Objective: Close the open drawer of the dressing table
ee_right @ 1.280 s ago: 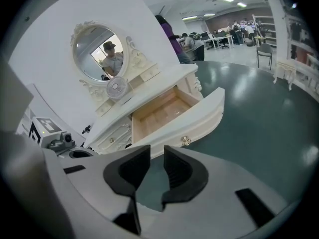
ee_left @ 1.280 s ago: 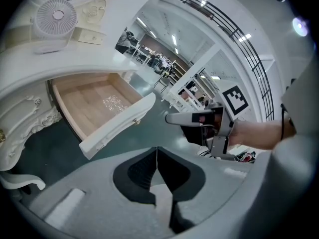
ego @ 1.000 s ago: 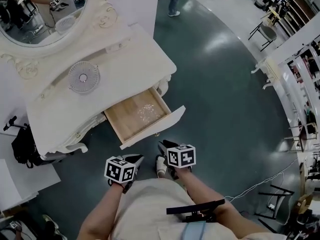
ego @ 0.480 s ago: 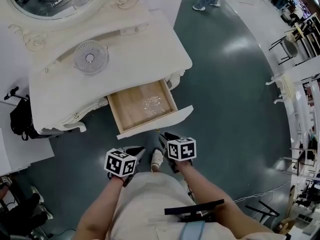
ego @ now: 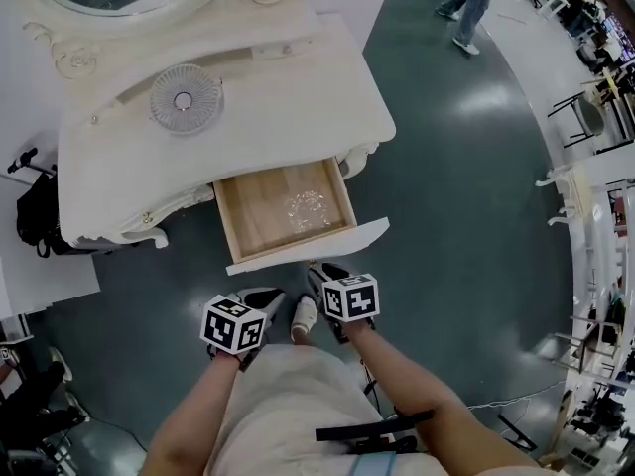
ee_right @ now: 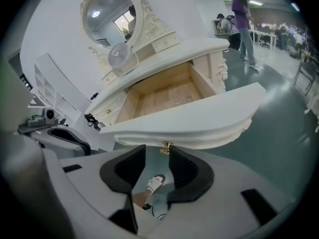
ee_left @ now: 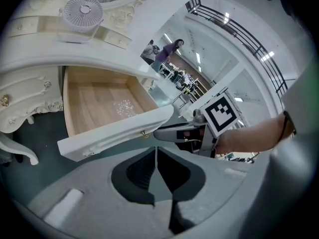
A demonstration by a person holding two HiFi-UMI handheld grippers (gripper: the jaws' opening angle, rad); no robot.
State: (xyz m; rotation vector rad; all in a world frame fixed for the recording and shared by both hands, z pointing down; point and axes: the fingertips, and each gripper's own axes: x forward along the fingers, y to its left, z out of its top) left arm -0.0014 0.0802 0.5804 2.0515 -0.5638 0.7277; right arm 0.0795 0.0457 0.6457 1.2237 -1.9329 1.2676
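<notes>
While spread wide after just opening, pinches nothing: right gripper (ee_right: 157,156) with pads apart and the small brass knob (ee_right: 165,148) lined up at the gap between their tips, not pressed. Clenched tip to tip on the left gripper (ee_left: 156,151), nothing between. Held low, side by side, just in front of the white front panel (ego: 308,248) of the open drawer (ego: 283,206). Pulled well out from under the top of the dressing table (ego: 298,117); bare wood inside, with a small scatter of shiny bits (ego: 306,206) on the bottom. Farther back on the tabletop, a round white fan (ego: 186,98); behind it, an oval mirror (ee_right: 110,15) in a carved frame. Below the right jaws, a sandalled foot (ee_right: 155,183) on the dark green floor (ego: 446,216).
</notes>
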